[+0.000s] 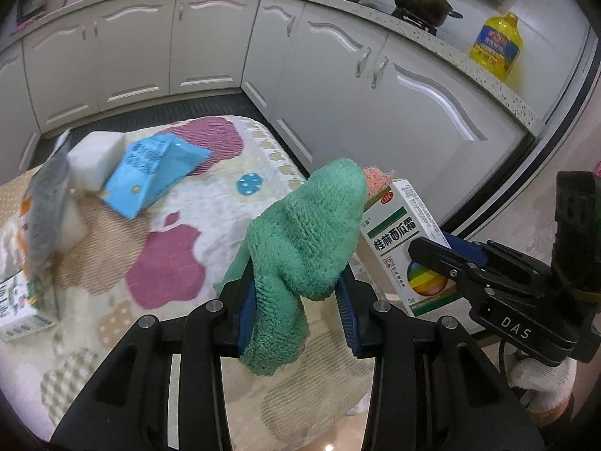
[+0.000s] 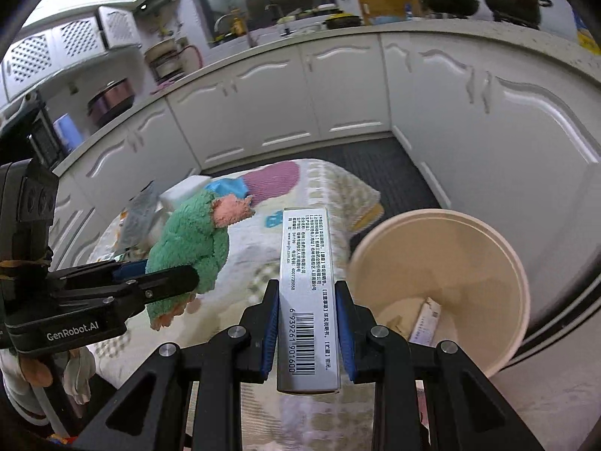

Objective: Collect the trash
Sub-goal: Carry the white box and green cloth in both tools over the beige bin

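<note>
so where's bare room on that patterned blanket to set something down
Free: the near middle of the patterned blanket, between the blue carton and the green fluffy sock. The far left is crowded with a white foam block, a grey pouch and a small box.

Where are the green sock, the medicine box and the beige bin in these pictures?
green sock [image 1: 304,240]: left wrist view, on its fuzzy middle.
medicine box [image 2: 306,285]: right wrist view, on its printed grey side.
beige bin [image 2: 469,259]: right wrist view, on its inner wall.
</note>
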The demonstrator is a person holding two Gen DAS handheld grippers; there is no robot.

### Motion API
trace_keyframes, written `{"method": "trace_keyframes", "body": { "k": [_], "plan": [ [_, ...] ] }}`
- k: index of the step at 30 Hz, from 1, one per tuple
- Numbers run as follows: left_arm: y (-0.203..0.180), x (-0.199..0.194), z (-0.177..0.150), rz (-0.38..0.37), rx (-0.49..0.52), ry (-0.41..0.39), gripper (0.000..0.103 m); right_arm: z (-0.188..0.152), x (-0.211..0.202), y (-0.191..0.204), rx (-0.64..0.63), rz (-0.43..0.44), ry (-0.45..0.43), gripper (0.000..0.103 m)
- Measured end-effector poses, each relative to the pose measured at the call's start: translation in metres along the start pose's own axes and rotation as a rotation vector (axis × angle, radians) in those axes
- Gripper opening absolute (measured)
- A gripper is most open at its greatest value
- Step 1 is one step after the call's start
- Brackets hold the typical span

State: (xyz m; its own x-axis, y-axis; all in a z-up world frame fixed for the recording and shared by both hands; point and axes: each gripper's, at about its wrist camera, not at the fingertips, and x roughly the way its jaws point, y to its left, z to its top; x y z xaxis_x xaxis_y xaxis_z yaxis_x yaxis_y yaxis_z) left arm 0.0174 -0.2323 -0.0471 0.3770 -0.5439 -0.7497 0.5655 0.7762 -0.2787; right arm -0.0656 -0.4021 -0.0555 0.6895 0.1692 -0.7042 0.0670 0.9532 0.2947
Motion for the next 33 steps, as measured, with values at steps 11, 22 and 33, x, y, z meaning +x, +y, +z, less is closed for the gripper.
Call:
{"method": "trace_keyframes", "body": {
  "k": [11,22,33],
  "plan": [
    [-0.033,0.037,0.016,-0.025,0.04,0.045,0.036,-0.005,-0.003,-0.048,0.078,-0.061,0.0,0.027],
    [-0.064,0.078,0.032,-0.089,0.047,0.101,0.036,-0.01,0.005,-0.091,0.157,-0.104,0.018,0.027],
    [-0.086,0.113,0.043,-0.13,0.03,0.151,0.036,-0.015,0.018,-0.12,0.204,-0.132,0.046,0.027]
  ]
}}
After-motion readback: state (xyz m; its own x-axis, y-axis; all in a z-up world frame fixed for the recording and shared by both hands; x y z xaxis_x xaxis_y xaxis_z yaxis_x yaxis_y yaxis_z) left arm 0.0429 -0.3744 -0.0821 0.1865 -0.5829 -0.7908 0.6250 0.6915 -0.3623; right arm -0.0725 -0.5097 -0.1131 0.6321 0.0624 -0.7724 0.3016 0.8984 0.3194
